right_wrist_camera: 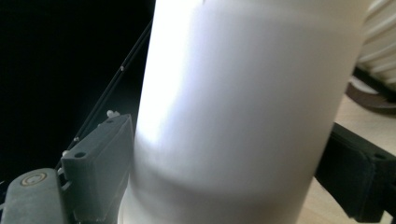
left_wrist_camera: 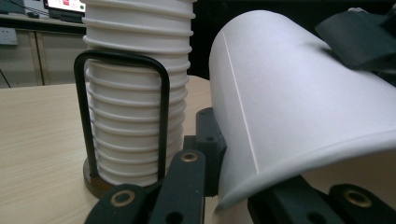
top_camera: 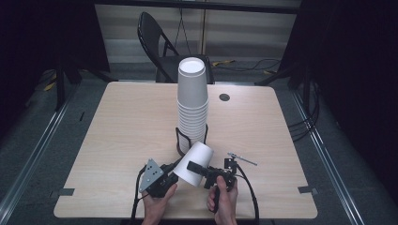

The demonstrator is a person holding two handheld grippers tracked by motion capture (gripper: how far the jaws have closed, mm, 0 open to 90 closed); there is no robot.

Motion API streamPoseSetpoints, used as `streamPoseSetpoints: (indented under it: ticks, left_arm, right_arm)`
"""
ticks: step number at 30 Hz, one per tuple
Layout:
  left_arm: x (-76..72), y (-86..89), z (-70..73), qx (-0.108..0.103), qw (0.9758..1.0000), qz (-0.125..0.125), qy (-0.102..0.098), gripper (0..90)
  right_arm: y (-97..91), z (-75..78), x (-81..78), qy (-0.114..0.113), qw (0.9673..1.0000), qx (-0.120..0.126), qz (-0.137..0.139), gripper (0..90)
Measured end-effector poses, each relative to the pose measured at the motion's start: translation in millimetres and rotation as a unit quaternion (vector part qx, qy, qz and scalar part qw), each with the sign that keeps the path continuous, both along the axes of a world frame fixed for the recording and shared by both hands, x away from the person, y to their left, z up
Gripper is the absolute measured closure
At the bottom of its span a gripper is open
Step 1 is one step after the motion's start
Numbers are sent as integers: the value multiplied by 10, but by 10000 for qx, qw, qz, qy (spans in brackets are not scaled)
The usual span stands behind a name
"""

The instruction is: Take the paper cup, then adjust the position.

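both hand-held grippers [top_camera: 180,172] [top_camera: 199,169] clamp the tilted white cup [top_camera: 193,162].

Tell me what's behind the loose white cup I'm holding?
Behind the loose cup stands the tall stack of white cups in its black wire holder on the table. The cup covers the front of the holder's base.

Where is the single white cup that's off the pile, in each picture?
High view: the loose cup lies tilted, low centre, between both grippers.
Left gripper view: it takes up the right half.
Right gripper view: centre, between the jaws.
Shared landmark: the stack of cups.
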State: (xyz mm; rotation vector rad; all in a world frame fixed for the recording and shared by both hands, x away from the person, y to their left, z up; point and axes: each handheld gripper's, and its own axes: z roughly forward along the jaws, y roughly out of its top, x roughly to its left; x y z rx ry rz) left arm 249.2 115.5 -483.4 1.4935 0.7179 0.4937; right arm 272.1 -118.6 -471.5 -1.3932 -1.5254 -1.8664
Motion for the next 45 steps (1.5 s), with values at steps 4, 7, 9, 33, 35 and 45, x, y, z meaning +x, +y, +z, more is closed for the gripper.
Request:
streamPoseSetpoints:
  ticks: [4, 7, 9, 33, 35, 45]
  left_arm:
    - [-8, 9, -2, 61, 10000, -76, 16, 867]
    - [-4, 17, 0, 106, 9999, -89, 87, 867]
    - [4, 23, 2, 144, 9998, -105, 83, 868]
    - [27, 214, 46, 608, 9960, -228, 607, 868]
    - [28, 226, 48, 611, 9956, -202, 674, 868]
    - [86, 332, 120, 887, 9923, -64, 861, 868]
  right_arm:
    - [-55, 11, 16, -64, 9999, -18, -89, 109]
    - [-85, 18, 27, -99, 9998, -49, -159, 114]
    - [-95, 19, 31, -113, 9998, -52, -174, 114]
    - [-286, 105, 67, -727, 9919, -839, -619, 119]
    - [-298, 111, 58, -814, 9909, -884, -607, 119]
    - [-335, 81, -36, -1632, 9700, -1657, -710, 127]
